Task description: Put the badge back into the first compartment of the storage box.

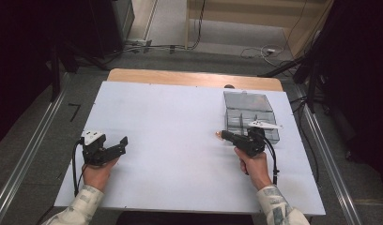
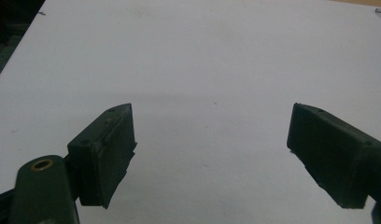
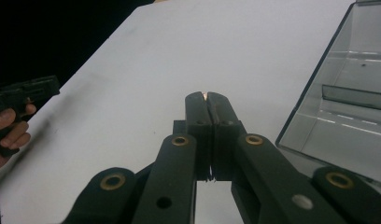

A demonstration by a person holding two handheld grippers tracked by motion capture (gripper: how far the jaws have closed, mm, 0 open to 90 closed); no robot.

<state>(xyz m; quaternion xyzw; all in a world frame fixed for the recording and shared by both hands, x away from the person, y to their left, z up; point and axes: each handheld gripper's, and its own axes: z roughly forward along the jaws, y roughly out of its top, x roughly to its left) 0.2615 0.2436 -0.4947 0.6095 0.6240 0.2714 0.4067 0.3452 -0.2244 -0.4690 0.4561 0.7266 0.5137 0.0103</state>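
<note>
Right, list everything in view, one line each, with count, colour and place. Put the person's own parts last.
Table sheet: one, white, covering the tabletop.
Table edge: one, light wood, showing along the sheet's far side.
Divided box: one, clear grey, on the sheet's far right, just beyond the right gripper.
Small item: one, pinkish-orange, at the right gripper's jaw tips; too small to identify.
Floor cables: several, black and white, beyond the table.
Left gripper: one, black, near left, jaws wide apart with nothing between them.
Right gripper: one, black, near right, jaws together.
Hands: two, one holding each gripper, patterned sleeves.
</note>
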